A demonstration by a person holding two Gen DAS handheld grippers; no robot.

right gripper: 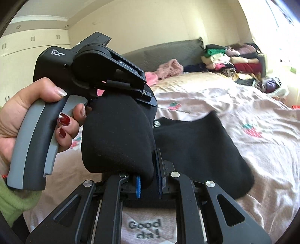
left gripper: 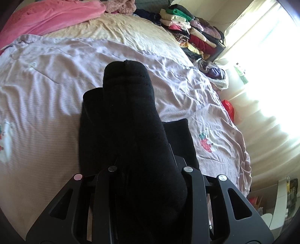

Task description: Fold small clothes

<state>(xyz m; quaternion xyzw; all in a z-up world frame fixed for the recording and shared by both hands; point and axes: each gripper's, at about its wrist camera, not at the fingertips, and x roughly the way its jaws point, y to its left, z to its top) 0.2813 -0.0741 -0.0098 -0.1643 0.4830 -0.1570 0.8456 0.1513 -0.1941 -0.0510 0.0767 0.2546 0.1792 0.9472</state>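
Both tools clamp the black sock: left tool (right gripper: 120, 105) at 11 o'clock, right tool (right gripper: 149, 180). Folding is mid-step. Next, I judge: lay it onto the bed (right gripper: 262, 150).

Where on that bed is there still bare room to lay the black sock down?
Free: the lilac sheet left of the black sock, up to the pink blanket; also around the strawberry print. Crowded: the clothes pile near the window.

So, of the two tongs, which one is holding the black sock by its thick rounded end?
The right tongs: their blue pads clamp the black sock at its bulging end. The left tongs grip its other end, higher up.
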